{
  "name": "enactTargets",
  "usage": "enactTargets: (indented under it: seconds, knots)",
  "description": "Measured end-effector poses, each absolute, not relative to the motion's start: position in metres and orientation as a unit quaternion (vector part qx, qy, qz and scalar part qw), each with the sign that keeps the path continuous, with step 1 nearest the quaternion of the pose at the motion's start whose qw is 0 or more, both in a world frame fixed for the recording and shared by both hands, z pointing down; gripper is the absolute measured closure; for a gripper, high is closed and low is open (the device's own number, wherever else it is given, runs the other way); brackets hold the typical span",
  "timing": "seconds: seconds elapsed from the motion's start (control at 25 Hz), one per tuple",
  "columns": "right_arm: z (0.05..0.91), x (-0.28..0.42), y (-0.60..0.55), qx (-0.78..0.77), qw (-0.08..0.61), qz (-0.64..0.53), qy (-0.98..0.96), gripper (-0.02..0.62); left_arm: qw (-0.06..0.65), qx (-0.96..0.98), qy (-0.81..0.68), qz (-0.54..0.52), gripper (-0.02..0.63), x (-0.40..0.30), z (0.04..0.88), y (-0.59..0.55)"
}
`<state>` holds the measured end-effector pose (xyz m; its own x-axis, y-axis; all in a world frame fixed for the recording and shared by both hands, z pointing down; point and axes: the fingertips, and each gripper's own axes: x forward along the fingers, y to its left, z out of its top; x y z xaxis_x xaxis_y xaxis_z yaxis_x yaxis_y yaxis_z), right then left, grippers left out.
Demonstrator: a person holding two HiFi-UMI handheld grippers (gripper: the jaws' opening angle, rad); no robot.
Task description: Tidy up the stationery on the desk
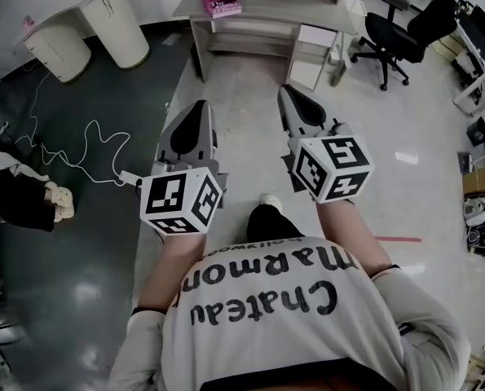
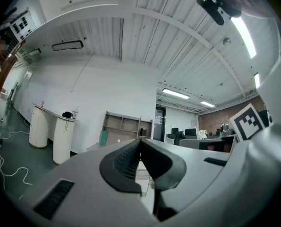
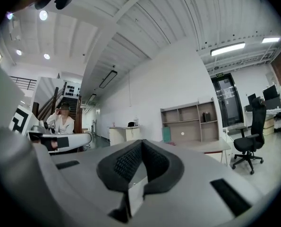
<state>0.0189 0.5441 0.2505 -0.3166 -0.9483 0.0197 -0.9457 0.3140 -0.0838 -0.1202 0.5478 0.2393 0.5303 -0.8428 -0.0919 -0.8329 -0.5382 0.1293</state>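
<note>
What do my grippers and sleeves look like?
Both the left gripper and right gripper have grey bodies, black ribbed pads and a white cube with black square markers. You wear a pale short-sleeved T-shirt with dark lettering.

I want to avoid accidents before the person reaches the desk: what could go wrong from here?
1. The white cable snakes over the floor at the person's left; a foot could catch it.
2. The left gripper and right gripper both have jaws shut and empty; unless opened, they might only push the pink book on the desk.
</note>
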Motion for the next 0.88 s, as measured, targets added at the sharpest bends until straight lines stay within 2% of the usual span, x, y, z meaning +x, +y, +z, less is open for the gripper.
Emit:
enactTargets:
  seconds: [0.44,0.88]
  knots:
    - [0.230,0.065,0.428,-0.554,0.027,-0.033,0.832,0.583,0.013,0.870,-0.486,-0.078,0.589,-0.063,0.217,0.441]
    - [0.229,0.110,0.323,-0.520,0.013,-0.027,0.854,0.583,0.028,0.852,-0.513,-0.104,0.589,-0.018,0.218,0.346]
